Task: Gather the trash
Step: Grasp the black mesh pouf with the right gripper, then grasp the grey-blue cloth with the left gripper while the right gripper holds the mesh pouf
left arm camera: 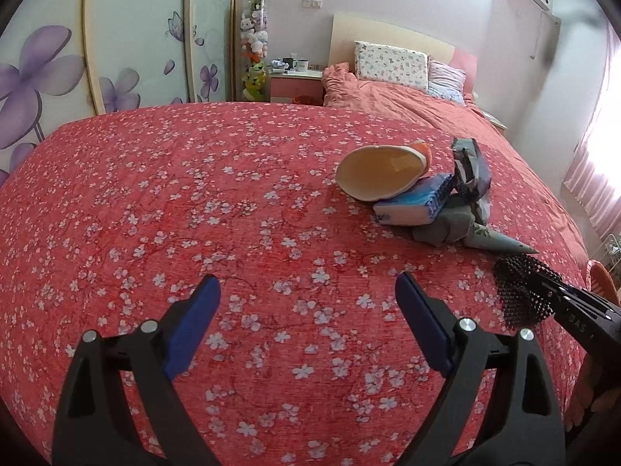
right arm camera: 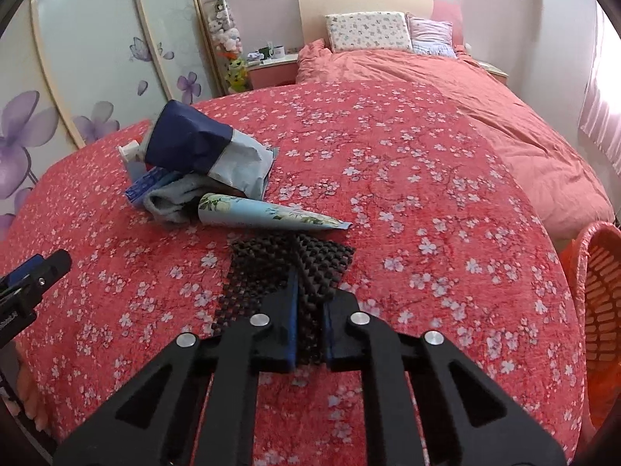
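Left wrist view: my left gripper (left arm camera: 308,291) hangs over the red floral bedspread (left arm camera: 194,194) with its jaws spread wide and nothing between the blue pads (left arm camera: 192,324). Far right of it lies the trash pile: a tan paper bowl (left arm camera: 378,173) on its side, leaning on a blue tissue pack (left arm camera: 415,204); a crumpled dark foil wrapper (left arm camera: 471,173) stands just behind; a grey cloth (left arm camera: 442,229) and a floral paper cone (left arm camera: 500,240) lie at the near edge of the pile. At the right edge my right gripper (left arm camera: 551,295) comes in, holding a black mesh mat (left arm camera: 516,291).

Right wrist view: the right gripper (right arm camera: 310,334) has its jaws clamped together on the black mesh mat (right arm camera: 287,268), which is pinched into a fold between the pads and spreads out on the bedspread (right arm camera: 427,194) beyond them. The cone (right arm camera: 268,213) lies just beyond the mat's far edge. Behind it sit the grey cloth (right arm camera: 174,198), a navy-and-pale-blue bag (right arm camera: 209,147) and the tissue pack (right arm camera: 145,186). An orange slotted basket (right arm camera: 601,291) stands at the right, off the bed edge. The left gripper's tip (right arm camera: 42,272) shows at the left.
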`<state>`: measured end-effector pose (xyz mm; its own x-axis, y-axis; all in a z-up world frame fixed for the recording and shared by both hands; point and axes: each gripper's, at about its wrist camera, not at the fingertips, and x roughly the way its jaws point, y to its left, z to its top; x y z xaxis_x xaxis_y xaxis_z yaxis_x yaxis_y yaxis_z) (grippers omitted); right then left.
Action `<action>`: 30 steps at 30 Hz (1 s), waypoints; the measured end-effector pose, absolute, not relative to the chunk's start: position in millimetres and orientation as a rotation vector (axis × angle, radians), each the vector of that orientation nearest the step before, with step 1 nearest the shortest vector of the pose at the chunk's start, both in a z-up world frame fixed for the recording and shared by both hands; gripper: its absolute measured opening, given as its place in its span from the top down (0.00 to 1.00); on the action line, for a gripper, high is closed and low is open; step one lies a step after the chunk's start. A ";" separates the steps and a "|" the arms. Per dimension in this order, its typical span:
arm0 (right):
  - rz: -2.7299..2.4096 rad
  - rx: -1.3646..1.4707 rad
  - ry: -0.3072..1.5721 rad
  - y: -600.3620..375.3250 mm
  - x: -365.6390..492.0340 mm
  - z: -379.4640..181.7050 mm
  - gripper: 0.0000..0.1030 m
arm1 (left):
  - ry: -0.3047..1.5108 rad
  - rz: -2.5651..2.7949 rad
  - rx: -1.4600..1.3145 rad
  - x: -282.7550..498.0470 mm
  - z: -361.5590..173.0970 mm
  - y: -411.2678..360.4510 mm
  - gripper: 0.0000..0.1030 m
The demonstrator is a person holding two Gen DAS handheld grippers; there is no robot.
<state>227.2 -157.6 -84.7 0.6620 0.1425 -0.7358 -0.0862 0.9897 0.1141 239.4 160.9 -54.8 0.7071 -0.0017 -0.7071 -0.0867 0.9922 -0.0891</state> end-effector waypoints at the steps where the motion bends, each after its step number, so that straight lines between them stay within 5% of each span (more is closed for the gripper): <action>1: 0.127 0.078 0.835 -160.4 225.3 -83.6 0.92 | 0.784 0.046 -0.118 239.7 -54.7 159.1 0.13; 19: -0.049 0.170 0.751 -240.0 197.2 -66.7 0.92 | 0.717 -0.097 -0.112 289.1 -16.9 67.1 0.13; 30: -0.013 0.197 0.749 -254.8 192.5 -74.1 0.92 | 0.793 -0.085 -0.077 345.2 -31.6 35.6 0.31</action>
<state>192.5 -254.8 -74.1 0.7333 0.0585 -0.6774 0.0815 0.9815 0.1730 345.2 35.6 -31.6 0.6988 -0.1053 -0.7075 0.0478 0.9938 -0.1007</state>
